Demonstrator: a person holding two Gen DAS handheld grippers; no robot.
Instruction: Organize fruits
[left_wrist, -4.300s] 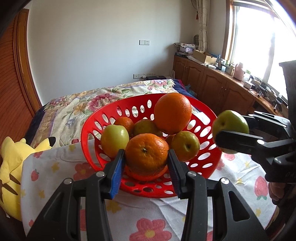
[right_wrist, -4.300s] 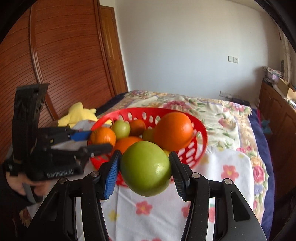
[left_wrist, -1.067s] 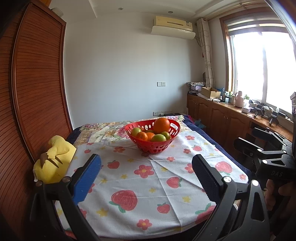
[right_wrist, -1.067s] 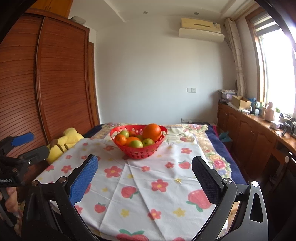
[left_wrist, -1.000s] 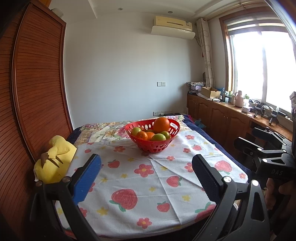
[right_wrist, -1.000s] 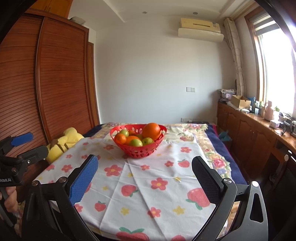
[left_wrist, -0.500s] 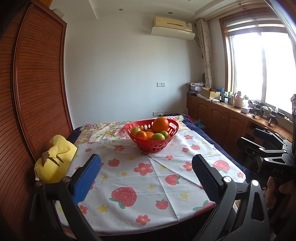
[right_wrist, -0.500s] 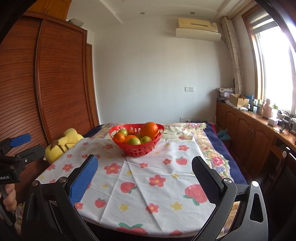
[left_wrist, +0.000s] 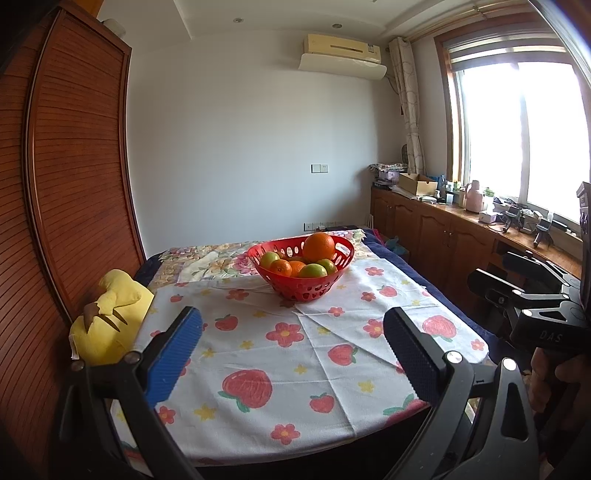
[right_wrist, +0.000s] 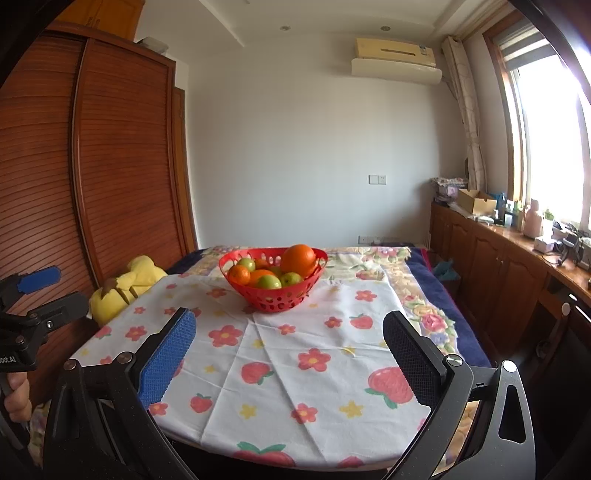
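A: L-wrist view, going L to R. What's there?
B: Wood slatted wardrobe (left_wrist: 74, 177) far L, yellow plush toy (left_wrist: 110, 317) at the table's L edge. Left gripper (left_wrist: 291, 347) at bottom, jaws spread wide, nothing btwn them. Blue pad on its L finger, dark pad on the R one.
A: Fruit?
B: Red basket (left_wrist: 301, 284) on the floral tablecloth (left_wrist: 295, 354), toward the far side of the table, well apart from the gripper, straight ahead along the fingers. Big orange (left_wrist: 319, 246) on top at the back R. Green apple (left_wrist: 312, 271) at front, smaller orange (left_wrist: 280, 267) front L, more green ones beside them. All fruit in the basket, none on the cloth.
A: R side?
B: Right gripper (left_wrist: 517, 273) at frame edge, hand (left_wrist: 554, 376) on its grip, also well short of the basket. Cabinets w/ clutter under the window (left_wrist: 517, 122) behind it.
A: R-wrist view?
B: Left gripper's at far L, blue pad up, fingers apart, empty. Plush next to it at table edge. Right gripper (right_wrist: 290, 350) at bottom, jaws wide apart, holding nothing. Basket (right_wrist: 273, 291) ahead, slightly L of centre line, well apart from the fingertips. Big orange (right_wrist: 297, 260) top R of the pile, green apple (right_wrist: 269, 282) at front. Sideboard (right_wrist: 498, 266) along R wall.
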